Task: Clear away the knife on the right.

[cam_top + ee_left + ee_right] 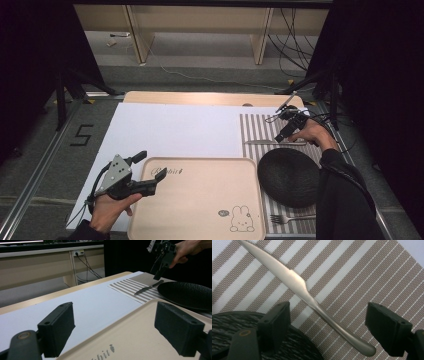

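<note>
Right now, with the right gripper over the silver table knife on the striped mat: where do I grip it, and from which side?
Probably the handle. The silver table knife lies flat on the striped placemat, so come straight down from above. The open right gripper already has the rounded handle between its jaws, untouched. The handle is thicker than the blade, and the black round plate lies close beside it.

Knife (312, 302) top clear; plate (289, 177) close beside.

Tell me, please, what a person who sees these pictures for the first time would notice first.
First comes the right gripper, open over the handle of the silver knife that lies on the striped placemat at the far right of the table. Next to it, nearer the person, sits a black plate. At the near left, the left gripper hangs open at the corner of a beige tray with a rabbit drawing.
</note>
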`<state>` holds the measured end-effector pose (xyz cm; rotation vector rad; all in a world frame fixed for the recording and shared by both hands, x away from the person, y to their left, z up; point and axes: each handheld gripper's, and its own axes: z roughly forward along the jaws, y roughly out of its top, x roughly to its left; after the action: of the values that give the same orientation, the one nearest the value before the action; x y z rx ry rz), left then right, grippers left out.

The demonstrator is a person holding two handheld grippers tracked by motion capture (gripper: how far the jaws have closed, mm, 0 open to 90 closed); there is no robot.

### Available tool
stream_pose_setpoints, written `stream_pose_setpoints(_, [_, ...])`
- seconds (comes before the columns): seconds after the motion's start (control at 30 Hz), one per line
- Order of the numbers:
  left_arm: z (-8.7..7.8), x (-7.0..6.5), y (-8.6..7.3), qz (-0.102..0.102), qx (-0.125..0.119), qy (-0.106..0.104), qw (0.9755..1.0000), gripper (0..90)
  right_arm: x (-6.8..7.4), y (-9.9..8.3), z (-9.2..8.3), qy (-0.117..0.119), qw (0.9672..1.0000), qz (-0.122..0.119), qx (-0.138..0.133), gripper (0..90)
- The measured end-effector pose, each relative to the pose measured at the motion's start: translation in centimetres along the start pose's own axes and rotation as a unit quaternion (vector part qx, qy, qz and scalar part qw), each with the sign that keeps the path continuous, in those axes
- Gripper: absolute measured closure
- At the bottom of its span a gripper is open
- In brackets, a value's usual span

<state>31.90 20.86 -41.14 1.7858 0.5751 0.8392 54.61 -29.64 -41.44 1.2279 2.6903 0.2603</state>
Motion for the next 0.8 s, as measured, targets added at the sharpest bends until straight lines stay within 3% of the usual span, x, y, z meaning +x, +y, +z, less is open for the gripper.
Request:
stream_pose_setpoints(0.3, [0.0,0.0,0.0,0.001,0.001,0.001,1.0,16.0,-0.6,0.1,1.4,-0.013,0.9994,-0.006,0.031,23.3])
stream_pose_setpoints(0.8, [-0.1,0.1,0.0,-0.001,-0.003,0.006,1.0,16.0,-0.7,0.1,2.6,-0.016,0.9985,-0.016,0.05,27.2])
